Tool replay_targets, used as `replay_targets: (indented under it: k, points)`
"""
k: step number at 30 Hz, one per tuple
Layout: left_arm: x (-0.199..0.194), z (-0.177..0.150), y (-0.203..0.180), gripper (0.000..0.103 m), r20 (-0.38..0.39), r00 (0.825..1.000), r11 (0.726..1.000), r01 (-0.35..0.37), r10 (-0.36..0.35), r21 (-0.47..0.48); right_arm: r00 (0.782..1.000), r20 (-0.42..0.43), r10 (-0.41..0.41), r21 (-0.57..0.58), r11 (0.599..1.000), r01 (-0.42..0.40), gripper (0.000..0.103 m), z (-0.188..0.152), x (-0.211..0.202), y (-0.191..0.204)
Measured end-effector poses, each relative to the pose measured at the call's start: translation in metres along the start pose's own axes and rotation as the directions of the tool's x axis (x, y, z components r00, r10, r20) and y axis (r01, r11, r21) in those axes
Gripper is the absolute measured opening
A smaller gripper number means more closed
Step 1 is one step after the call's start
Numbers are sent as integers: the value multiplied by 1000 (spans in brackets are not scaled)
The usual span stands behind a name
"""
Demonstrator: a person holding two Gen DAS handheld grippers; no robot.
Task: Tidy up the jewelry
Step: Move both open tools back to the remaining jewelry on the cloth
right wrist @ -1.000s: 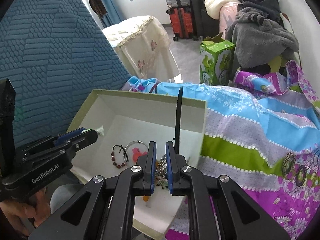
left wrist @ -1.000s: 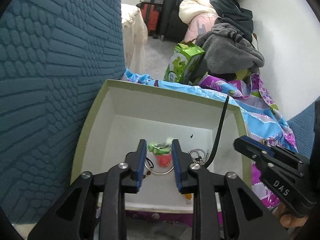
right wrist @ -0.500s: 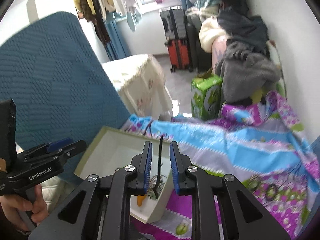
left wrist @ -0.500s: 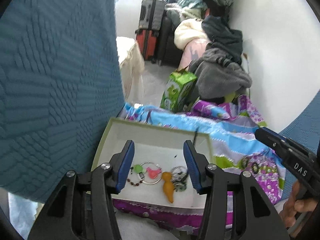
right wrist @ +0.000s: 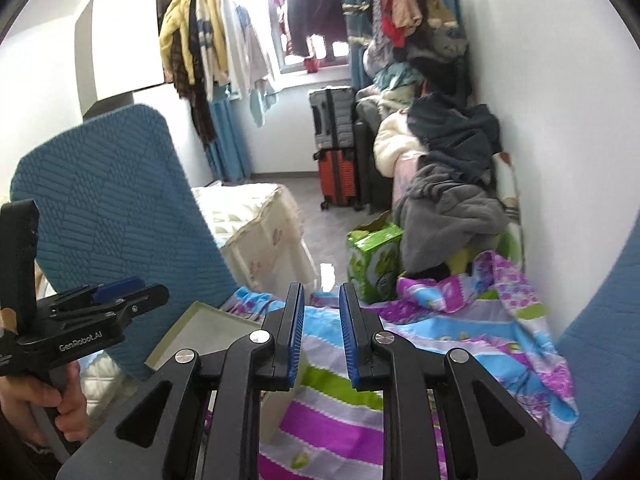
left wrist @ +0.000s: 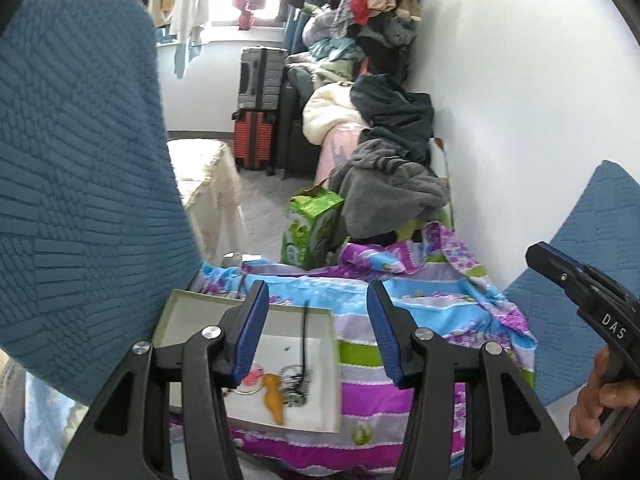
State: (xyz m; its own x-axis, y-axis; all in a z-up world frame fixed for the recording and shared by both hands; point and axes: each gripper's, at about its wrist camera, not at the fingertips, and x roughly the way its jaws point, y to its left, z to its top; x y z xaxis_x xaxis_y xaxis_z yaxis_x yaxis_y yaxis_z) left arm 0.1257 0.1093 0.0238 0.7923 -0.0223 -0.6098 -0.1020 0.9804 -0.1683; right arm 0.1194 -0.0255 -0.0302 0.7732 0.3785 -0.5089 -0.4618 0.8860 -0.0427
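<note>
Both grippers have lifted away from the shallow white cardboard box [left wrist: 320, 420], jaws apart and empty: left gripper [left wrist: 316, 332], right gripper [right wrist: 320, 336]. An orange carrot-shaped charm [left wrist: 274, 398] lies inside; "GenRobot.AI" and "DAS" are printed on the grippers.

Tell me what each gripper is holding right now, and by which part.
Nothing is held. The left gripper is wide open above the box of jewelry, and the right gripper is open with only the bedspread visible between its fingers.
</note>
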Motion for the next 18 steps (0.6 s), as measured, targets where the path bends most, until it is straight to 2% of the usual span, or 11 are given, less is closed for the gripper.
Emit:
replay_targets:
  k: [9,18]
  points:
    - [13,-12,-50,52,-3,996,995,91,-91,29,995,25,-102,37,994,101,16,-23,-36,-51]
    - [47,-42,-104,52,-79,979,980,191,-186,62,977,-8,-211,115,971,210,16,-62,-56,-116]
